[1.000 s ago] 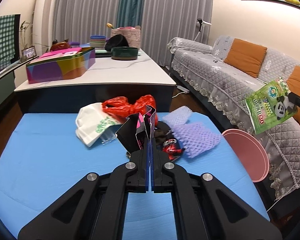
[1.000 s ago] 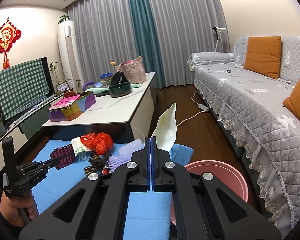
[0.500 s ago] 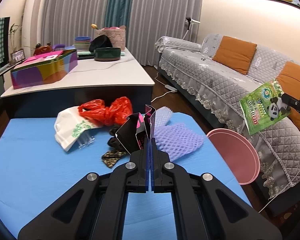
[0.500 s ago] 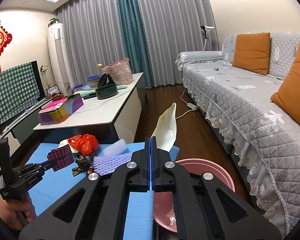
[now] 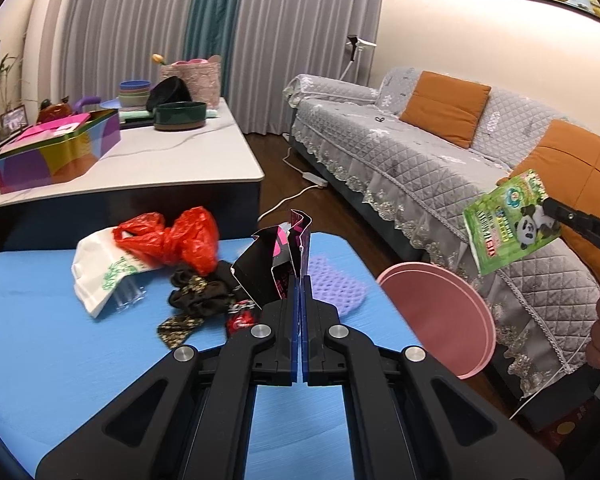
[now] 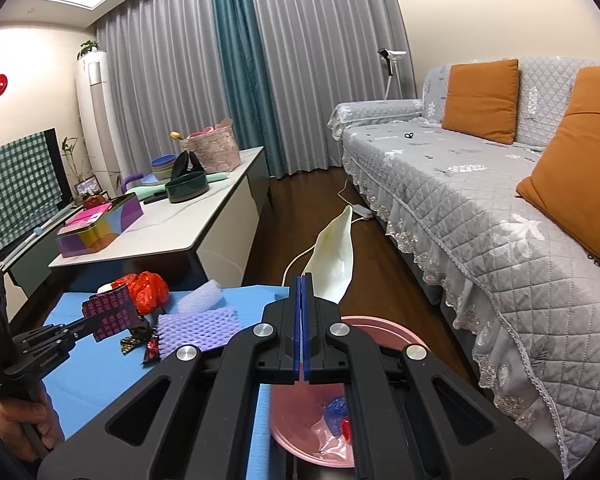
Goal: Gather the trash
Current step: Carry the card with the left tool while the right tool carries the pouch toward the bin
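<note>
between the blue-padded fingers of the left gripper [image 5: 302, 280], a crumpled black and pink foil wrapper [image 5: 278, 258] is pinched, the jaws pressed together on its lower edge so it stands up above the fingertips. the left gripper hangs over a low table covered in a bright blue mat [image 5: 60, 352]. just beyond the wrapper lies a sheet of lilac foam netting [image 5: 334, 286], and to its left a small heap of dark, shiny sweet wrappers [image 5: 198, 302]. further left sit a knotted red plastic bag [image 5: 172, 238] and a white paper bag with green print [image 5: 100, 276], the red bag resting on the white one.

the right gripper [image 6: 302, 280] is likewise clamped tight, on a thin green snack packet with a panda printed on it [image 5: 512, 226]; from its own camera only the packet's pale, cream-coloured back [image 6: 334, 260] shows, rising above the fingertips. it is held in the air off the right end of the table, above a round pink plastic basin [image 6: 384, 330] standing beside the table. inside the basin lie a few scraps, one blue, one red and some clear film.

behind the blue table stands a long white-topped table [image 5: 172, 160] bearing a multicoloured tin box [image 5: 56, 156], a dark green bowl [image 5: 180, 116] and other dishes. a grey quilted sofa [image 6: 480, 200] with orange cushions [image 6: 480, 98] runs along the right, and grey and teal curtains hang at the back.
</note>
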### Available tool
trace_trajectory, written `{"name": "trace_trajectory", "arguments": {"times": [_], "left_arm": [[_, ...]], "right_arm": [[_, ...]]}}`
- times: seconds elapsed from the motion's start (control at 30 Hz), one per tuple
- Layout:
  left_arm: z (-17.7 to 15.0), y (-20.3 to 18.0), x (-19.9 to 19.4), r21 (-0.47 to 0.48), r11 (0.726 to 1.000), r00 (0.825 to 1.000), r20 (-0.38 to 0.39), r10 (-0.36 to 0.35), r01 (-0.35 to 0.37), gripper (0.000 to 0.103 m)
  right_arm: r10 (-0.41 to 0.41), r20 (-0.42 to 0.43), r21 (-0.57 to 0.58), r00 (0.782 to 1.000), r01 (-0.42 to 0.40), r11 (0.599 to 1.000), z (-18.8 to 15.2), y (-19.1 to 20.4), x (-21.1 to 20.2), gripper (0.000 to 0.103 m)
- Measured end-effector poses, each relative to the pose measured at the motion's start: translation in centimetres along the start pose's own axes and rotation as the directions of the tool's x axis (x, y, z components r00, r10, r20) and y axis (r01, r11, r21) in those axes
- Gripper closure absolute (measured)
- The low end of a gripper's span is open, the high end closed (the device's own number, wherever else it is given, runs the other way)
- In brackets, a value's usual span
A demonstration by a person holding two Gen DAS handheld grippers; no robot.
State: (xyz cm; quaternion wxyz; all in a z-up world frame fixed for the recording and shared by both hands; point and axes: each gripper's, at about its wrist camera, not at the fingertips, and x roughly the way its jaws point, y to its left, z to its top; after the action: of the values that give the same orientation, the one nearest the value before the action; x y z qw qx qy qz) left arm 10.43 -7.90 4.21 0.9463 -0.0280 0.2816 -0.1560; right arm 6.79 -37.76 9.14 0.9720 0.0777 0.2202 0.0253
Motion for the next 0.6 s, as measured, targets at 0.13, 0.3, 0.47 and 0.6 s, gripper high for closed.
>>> {"name": "trace_trajectory", "arguments": {"times": [0.13,0.3,0.47,0.6], "left_arm": [[0.4,-1.4,0.3,0.018,0.999,1.0,0.001,-0.026,0.026,0.103],[0.6,-3.2,1.2,0.034,0.998,0.999,-0.01,-0.053,0.053,0.102],[0.8,-5.2,2.2,0.045,0.995,0.996,-0.015,-0.087,0.088,0.102],[1.0,-6.9,3.2,0.047,0.992,0.993,-0.025,-0.115,0.116,0.102]], "right_arm": [[-0.014,0.002,-0.002,1.0,0.014,1.0,0.0,-0.5,0.1,0.102],[-0.03,0.0,0.0,1.0,0.03,1.0,0.0,-1.1,0.4,0.102],[-0.051,-0.001,-0.002,0.999,0.051,0.999,-0.1,-1.8,0.5,0.102],[-0.067,-0.007,0.006,0.998,0.067,0.998,-0.2,-2.5,0.6,0.102]]}}
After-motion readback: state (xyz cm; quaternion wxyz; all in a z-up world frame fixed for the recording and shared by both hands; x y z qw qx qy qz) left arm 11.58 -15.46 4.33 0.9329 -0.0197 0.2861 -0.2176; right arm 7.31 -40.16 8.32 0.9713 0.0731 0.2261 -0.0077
